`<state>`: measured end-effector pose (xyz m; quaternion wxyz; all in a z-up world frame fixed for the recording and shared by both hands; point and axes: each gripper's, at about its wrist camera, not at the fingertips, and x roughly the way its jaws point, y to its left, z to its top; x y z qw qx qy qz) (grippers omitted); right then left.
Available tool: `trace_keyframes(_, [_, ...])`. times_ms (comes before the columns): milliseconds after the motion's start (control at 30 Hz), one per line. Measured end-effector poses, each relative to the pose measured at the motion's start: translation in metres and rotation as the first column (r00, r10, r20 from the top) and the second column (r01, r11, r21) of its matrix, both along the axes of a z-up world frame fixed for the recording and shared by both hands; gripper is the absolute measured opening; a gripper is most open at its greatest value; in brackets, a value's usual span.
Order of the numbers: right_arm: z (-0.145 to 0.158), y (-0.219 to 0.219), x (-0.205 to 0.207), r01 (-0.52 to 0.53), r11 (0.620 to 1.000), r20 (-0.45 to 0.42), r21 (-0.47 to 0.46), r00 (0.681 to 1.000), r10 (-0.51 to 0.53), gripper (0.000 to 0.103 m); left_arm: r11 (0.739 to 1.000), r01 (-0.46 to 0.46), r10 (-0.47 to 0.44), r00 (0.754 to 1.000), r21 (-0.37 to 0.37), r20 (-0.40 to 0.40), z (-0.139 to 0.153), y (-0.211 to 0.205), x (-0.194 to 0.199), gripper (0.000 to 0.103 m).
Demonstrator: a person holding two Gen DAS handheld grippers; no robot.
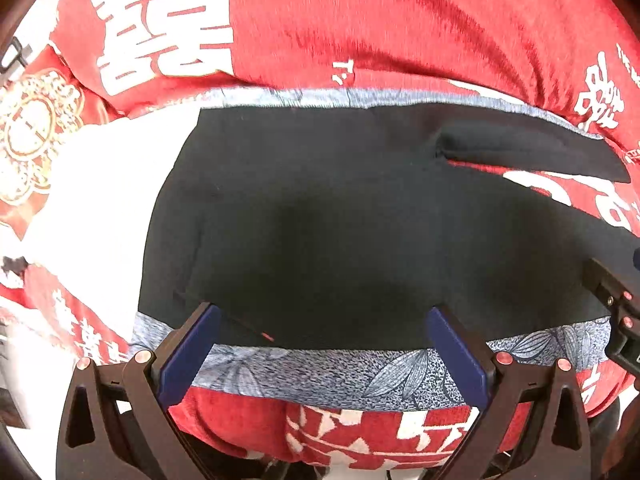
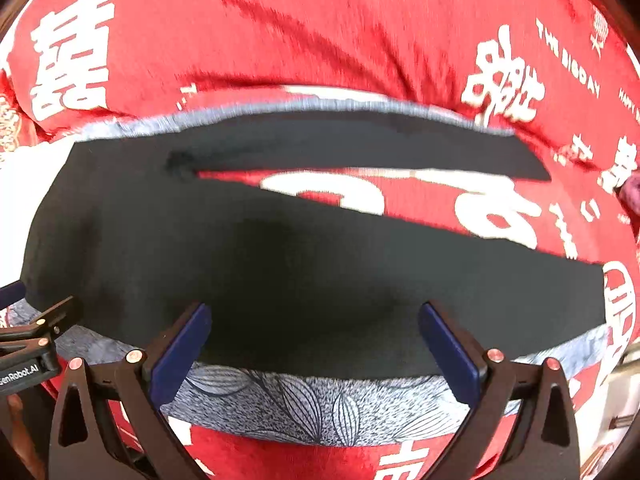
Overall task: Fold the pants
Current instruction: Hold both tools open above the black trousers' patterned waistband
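Note:
Black pants (image 1: 320,208) lie flat on a grey-blue leaf-print mat (image 1: 328,376), waist to the left and both legs running right. The legs split apart, with red cloth showing in the gap between them (image 2: 400,196). My left gripper (image 1: 324,332) hovers open over the near edge of the waist part, blue pads wide apart and nothing between them. My right gripper (image 2: 316,328) is open too, above the near edge of the nearer leg (image 2: 360,280). Each gripper's black frame shows at the side of the other's view.
A red bedspread with large white characters (image 1: 360,20) covers the surface all around the mat (image 2: 320,408). A white patch of cloth (image 1: 100,200) lies left of the waist. The bedspread rises in soft folds behind the pants.

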<state>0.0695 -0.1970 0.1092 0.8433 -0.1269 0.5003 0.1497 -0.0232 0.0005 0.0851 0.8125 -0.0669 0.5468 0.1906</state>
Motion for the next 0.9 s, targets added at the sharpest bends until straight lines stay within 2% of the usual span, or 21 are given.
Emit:
trace_keyframes(200, [0.019,0.018,0.008,-0.048,0.998,0.018,0.027,0.999,0.047,0.103,1.000,-0.001,0.000,1.000,0.005,0.027,0.008,0.005,-0.002,0.103])
trace_keyframes(367, [0.026,0.029,-0.002,-0.094,0.995,0.028,0.031,0.995,0.093,0.103,1.000,-0.019,0.019,0.999,-0.010,0.042,0.012,0.013,-0.007,0.103])
trace_keyframes(600, [0.026,0.041,-0.003,-0.147,0.988,0.012,0.051,0.989,0.146,0.103,0.998,-0.055,0.056,0.998,-0.029,0.022,0.008,0.037,-0.006,0.103])
trace_keyframes(900, [0.026,0.056,0.021,-0.183,0.981,0.004,0.060,0.983,0.183,0.103,0.995,-0.074,0.078,0.996,-0.071,0.052,0.008,0.058,0.012,0.103])
